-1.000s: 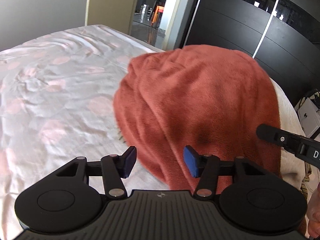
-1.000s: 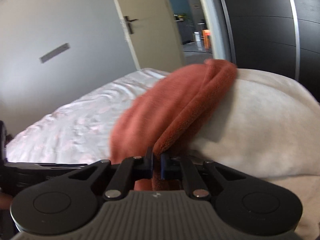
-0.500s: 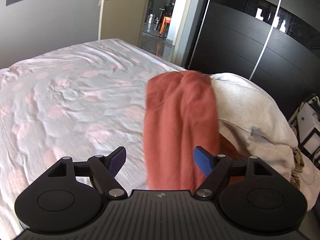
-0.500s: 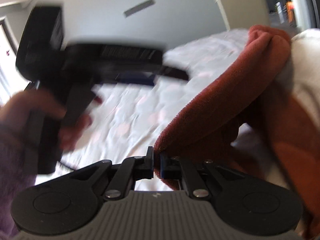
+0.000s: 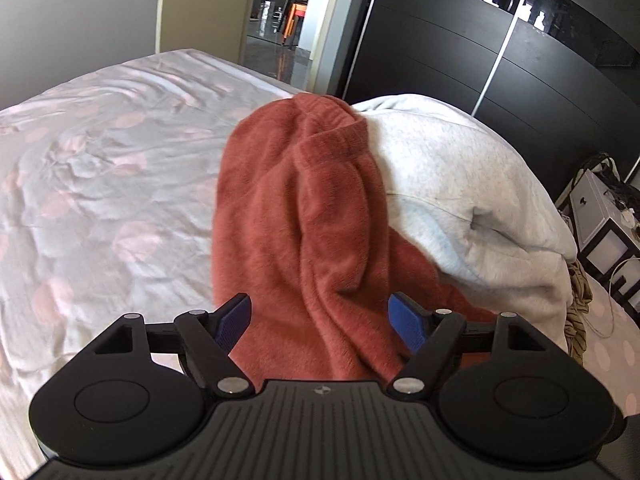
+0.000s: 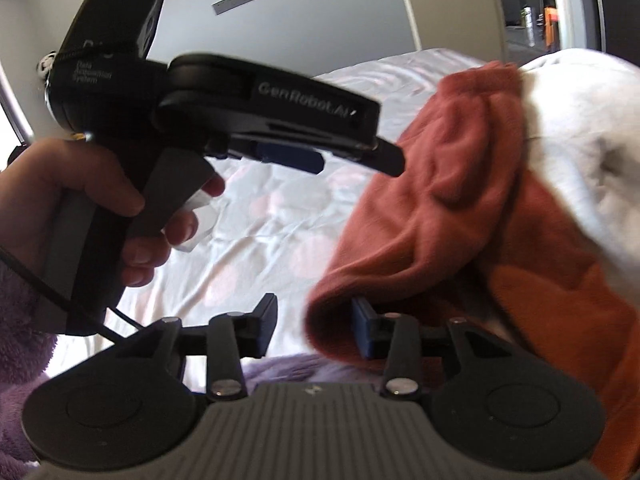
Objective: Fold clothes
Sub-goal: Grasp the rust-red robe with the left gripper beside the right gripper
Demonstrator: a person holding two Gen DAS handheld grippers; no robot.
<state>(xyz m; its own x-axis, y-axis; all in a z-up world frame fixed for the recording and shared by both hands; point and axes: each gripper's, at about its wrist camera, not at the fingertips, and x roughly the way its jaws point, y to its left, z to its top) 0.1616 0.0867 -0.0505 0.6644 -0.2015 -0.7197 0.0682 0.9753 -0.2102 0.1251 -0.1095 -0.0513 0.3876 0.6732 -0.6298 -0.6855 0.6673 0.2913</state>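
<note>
A rust-red fleece garment (image 5: pixel 292 208) lies bunched on the bed, draped over the side of a pale grey sweatshirt (image 5: pixel 460 184). My left gripper (image 5: pixel 320 318) is open wide just above the near end of the red fleece, which shows between its blue pads. In the right wrist view my right gripper (image 6: pixel 316 324) is open. The red garment's (image 6: pixel 432 200) folded edge hangs against its right pad (image 6: pixel 362 334), and the left pad is bare. A hand (image 6: pixel 60 192) holds the left tool's black housing (image 6: pixel 260 108) above the sheet.
The bed's pale sheet (image 5: pixel 100 184) with pink spots spreads left. A black wardrobe (image 5: pixel 480 60) stands behind, an open doorway (image 5: pixel 280 20) further back. A white shelf unit (image 5: pixel 600 216) with cables sits at right. A purple fleece sleeve (image 6: pixel 16 360) fills the lower left.
My right gripper was shut on the red garment's edge and has opened, letting it go. The garment has settled lower on the bed. The left gripper has stayed open and come nearer the fleece.
</note>
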